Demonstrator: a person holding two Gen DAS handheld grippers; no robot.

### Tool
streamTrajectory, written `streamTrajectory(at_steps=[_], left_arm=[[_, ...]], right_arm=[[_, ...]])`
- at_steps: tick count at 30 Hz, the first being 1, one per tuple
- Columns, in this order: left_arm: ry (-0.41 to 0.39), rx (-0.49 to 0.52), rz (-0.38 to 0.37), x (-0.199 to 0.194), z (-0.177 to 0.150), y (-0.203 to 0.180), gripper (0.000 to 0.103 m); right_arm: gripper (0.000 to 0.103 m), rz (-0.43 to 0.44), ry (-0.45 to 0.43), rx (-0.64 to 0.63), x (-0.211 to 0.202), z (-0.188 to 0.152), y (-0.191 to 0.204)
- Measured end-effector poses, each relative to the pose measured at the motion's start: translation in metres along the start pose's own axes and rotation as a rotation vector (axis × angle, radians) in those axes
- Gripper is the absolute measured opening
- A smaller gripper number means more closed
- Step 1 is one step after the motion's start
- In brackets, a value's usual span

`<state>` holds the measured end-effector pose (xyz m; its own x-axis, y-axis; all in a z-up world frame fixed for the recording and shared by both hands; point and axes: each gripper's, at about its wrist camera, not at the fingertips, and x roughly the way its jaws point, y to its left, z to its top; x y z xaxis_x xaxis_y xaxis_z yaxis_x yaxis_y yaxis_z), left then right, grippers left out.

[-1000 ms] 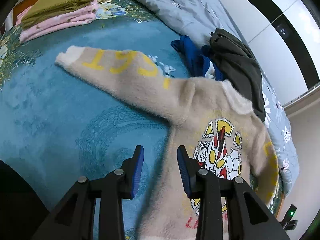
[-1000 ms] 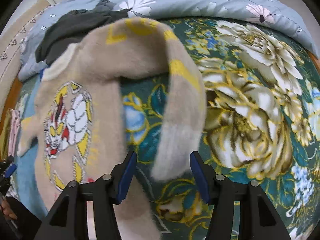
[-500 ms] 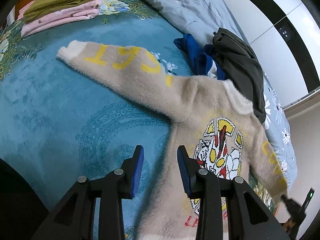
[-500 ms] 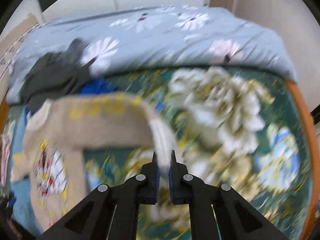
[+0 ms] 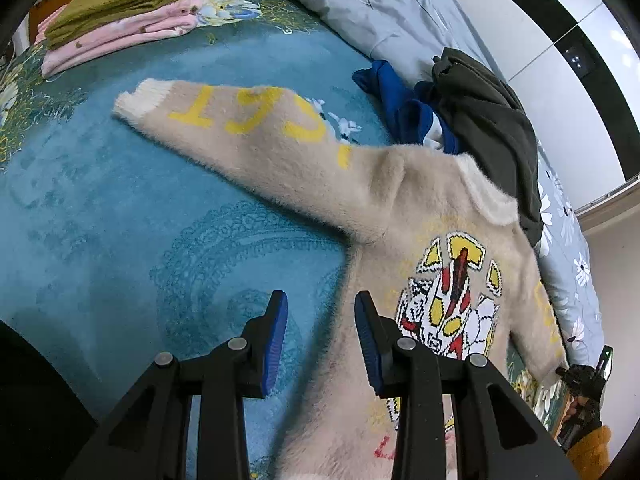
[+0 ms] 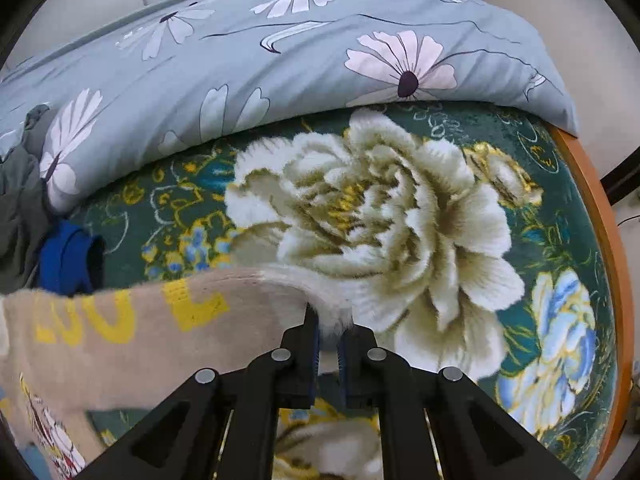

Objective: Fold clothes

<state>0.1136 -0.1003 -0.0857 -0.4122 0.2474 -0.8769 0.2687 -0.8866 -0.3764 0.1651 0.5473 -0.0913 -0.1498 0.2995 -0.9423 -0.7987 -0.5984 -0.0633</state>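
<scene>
Right gripper [image 6: 329,334] clamps sweater [image 6: 132,328] cuff over bed blanket [image 6: 400,216]

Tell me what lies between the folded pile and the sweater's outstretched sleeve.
Nothing: only bare blue blanket separates the folded pile from the sleeve, as the left wrist view shows.

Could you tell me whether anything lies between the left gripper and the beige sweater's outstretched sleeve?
Nothing visible does. The left gripper hangs open over the sweater edge, and only bare blue blanket lies between it and the sleeve. The folded stack and the dark clothes pile sit well aside.
</scene>
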Motion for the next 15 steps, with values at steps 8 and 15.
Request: streamTrajectory(at_steps=[8, 15], left_arm=[[0.006, -0.068, -0.027, -0.001, 0.022, 0.016, 0.043], [-0.114, -0.249, -0.005, -0.028, 0.086, 0.078, 0.043]], right_arm=[[0.072, 0.001, -0.160, 0.049, -0.041, -0.012, -0.006], [0.077, 0.149, -0.340, -0.020, -0.123, -0.062, 0.049]])
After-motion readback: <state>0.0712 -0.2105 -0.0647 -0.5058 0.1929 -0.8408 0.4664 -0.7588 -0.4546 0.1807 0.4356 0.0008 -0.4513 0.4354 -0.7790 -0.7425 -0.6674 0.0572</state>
